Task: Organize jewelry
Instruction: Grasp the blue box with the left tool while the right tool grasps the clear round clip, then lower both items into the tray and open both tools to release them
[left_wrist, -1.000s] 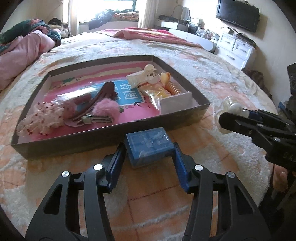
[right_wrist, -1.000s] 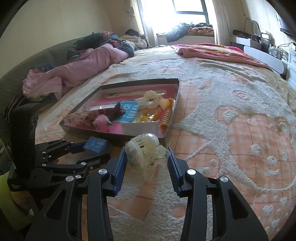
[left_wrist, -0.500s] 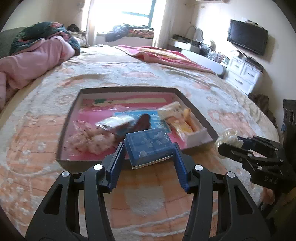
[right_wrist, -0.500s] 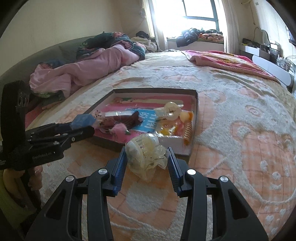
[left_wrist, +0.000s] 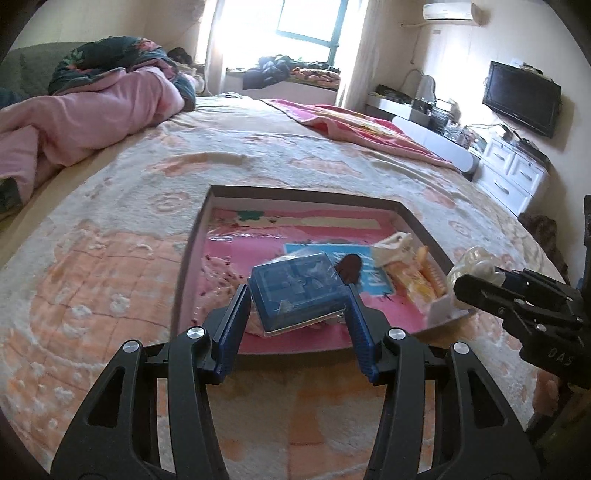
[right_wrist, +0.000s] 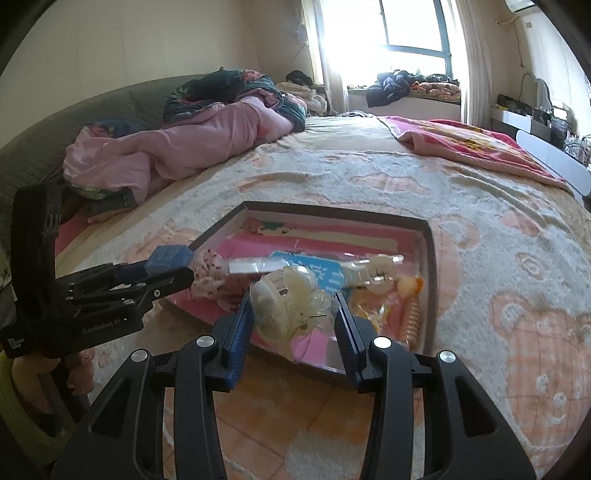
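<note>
My left gripper (left_wrist: 297, 312) is shut on a small blue clear-lidded box (left_wrist: 297, 290) and holds it above the near edge of the shallow tray (left_wrist: 295, 194). My right gripper (right_wrist: 293, 314) is shut on a pale translucent hair claw clip (right_wrist: 290, 301), lifted over the tray's near right corner (right_wrist: 428, 288). The tray has a pink lining and holds a speckled scrunchie (right_wrist: 208, 271), a cream claw clip (right_wrist: 380, 267), an orange spiral hair tie (right_wrist: 410, 317) and a dark clip (left_wrist: 349, 267). Each gripper shows in the other's view: the right one (left_wrist: 476, 282), the left one (right_wrist: 173, 267).
The tray lies on a cream and peach bedspread (left_wrist: 110, 266). A pink quilt (right_wrist: 192, 144) is heaped at the far left. A red-pink blanket (left_wrist: 362, 127) lies beyond the tray. A white dresser (left_wrist: 517, 173) and a TV (left_wrist: 521, 98) stand at the right.
Both grippers have risen and moved forward over the tray's near edge, each still holding its item. The blue box has left the bedspread and now hangs above the tray.
</note>
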